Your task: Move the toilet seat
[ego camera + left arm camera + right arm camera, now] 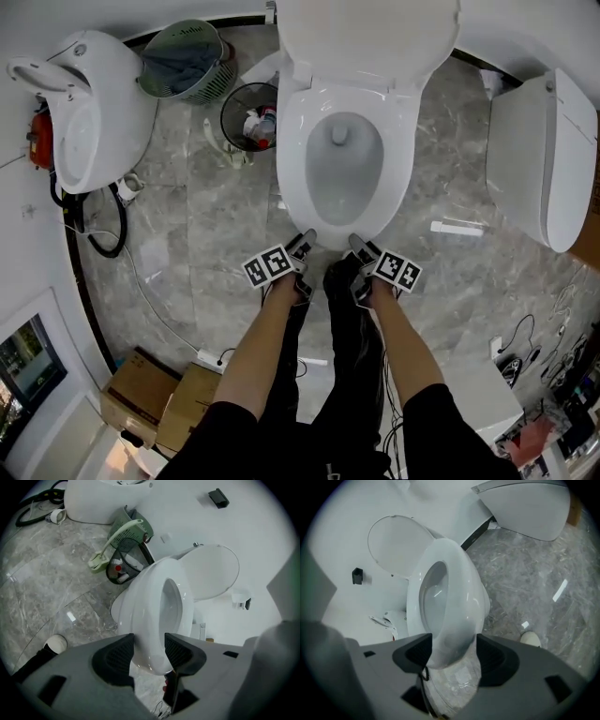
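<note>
Toilet seat [298,169] lies flat on the bowl straight ahead of you, its long axis running away from you toward the raised lid [366,37] at the back. The nearest part is the rounded front end, and that is where both hands are. Your left gripper [305,239] sits just left of the front tip and your right gripper [361,246] just right of it. Neither is clearly nearer.

In the left gripper view the fingers [115,656] stand apart with the seat's front edge [150,606] showing in the gap between them. The right gripper view shows the same, fingers [497,656] spread wider and the seat [459,602] framed between them. Neither pair looks to be pressing on it, though whether the tips brush the rim I cannot tell.

The seat hinges at the far end, so lifting probably starts from this near edge.
</note>
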A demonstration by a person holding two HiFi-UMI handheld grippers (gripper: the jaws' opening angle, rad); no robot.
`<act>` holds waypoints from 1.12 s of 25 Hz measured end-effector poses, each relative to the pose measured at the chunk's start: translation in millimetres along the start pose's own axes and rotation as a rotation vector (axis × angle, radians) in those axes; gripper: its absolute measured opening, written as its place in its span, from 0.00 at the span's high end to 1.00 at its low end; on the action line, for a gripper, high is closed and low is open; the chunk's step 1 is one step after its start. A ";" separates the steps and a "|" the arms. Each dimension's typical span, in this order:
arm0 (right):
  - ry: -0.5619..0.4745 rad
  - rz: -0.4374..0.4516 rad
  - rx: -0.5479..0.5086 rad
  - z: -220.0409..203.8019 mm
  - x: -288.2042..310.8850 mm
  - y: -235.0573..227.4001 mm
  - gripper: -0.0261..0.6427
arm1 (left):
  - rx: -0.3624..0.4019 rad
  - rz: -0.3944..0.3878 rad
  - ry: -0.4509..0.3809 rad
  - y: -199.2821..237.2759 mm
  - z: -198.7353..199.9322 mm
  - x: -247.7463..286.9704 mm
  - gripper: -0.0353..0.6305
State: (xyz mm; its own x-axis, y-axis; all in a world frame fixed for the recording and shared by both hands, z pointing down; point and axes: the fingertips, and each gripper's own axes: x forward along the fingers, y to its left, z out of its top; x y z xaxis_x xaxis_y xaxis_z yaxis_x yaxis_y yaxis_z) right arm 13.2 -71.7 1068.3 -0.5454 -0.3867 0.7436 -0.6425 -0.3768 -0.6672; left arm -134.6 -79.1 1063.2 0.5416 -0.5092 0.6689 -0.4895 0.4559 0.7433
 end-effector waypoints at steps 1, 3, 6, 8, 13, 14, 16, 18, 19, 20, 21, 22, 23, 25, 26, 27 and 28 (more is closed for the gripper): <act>-0.007 -0.002 0.014 3.2 3.6 0.5 0.56 | 0.002 0.007 0.004 -0.8 0.6 1.5 0.65; -0.017 -0.027 0.064 4.1 5.6 0.5 0.57 | 0.012 0.026 0.017 -2.6 0.5 0.6 0.63; -0.012 -0.040 0.146 0.4 0.6 -1.0 0.63 | 0.026 0.035 0.032 -4.8 -0.7 -5.8 0.65; -0.004 -0.033 0.172 1.0 -3.8 0.4 0.68 | 0.028 0.027 0.036 -9.0 0.0 -9.8 0.65; 0.013 0.022 0.222 2.9 -24.2 17.9 0.71 | 0.039 0.006 0.023 -27.9 1.6 -26.5 0.63; 0.013 0.037 0.233 3.1 -29.7 22.1 0.72 | 0.041 0.006 0.022 -31.3 1.8 -30.8 0.63; 0.005 0.059 0.249 4.3 -40.7 32.2 0.73 | 0.044 0.003 0.019 -38.0 3.2 -39.0 0.66; -0.012 0.085 0.259 7.9 -53.0 43.6 0.73 | 0.040 -0.013 0.032 -47.0 1.9 -43.6 0.62; -0.022 0.104 0.263 10.7 -59.8 50.2 0.74 | 0.039 -0.023 0.043 -52.6 0.3 -45.1 0.53; -0.030 0.127 0.266 13.7 -66.8 57.6 0.75 | 0.040 -0.036 0.051 -59.2 -0.4 -47.0 0.52; -0.037 0.150 0.269 16.9 -73.7 65.4 0.75 | 0.036 -0.056 0.050 -67.8 0.3 -49.6 0.54; -0.041 0.170 0.269 20.2 -80.3 73.3 0.75 | 0.026 -0.086 0.042 -78.8 2.1 -52.6 0.57; -0.043 0.187 0.267 23.4 -87.3 81.0 0.76 | 0.006 -0.122 0.029 -91.5 4.2 -56.6 0.65; -0.041 0.217 0.260 29.3 -102.5 96.8 0.76 | -0.042 -0.183 -0.003 -115.4 8.4 -68.0 0.71; -0.039 0.232 0.257 32.8 -110.2 105.5 0.76 | -0.066 -0.209 -0.019 -126.5 11.4 -74.5 0.71; -0.040 0.248 0.251 38.4 -117.4 115.1 0.76 | -0.089 -0.235 -0.034 -138.2 15.8 -80.1 0.72; -0.044 0.266 0.240 46.8 -124.0 126.2 0.76 | -0.106 -0.263 -0.049 -151.9 22.0 -84.4 0.73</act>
State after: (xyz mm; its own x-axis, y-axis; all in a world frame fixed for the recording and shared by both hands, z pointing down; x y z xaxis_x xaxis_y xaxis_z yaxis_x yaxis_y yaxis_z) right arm 24.9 -110.7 889.9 -0.6494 -0.5318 0.5436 -0.3336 -0.4431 -0.8321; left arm -121.0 -121.5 893.8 0.6052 -0.6538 0.4542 -0.2613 0.3757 0.8891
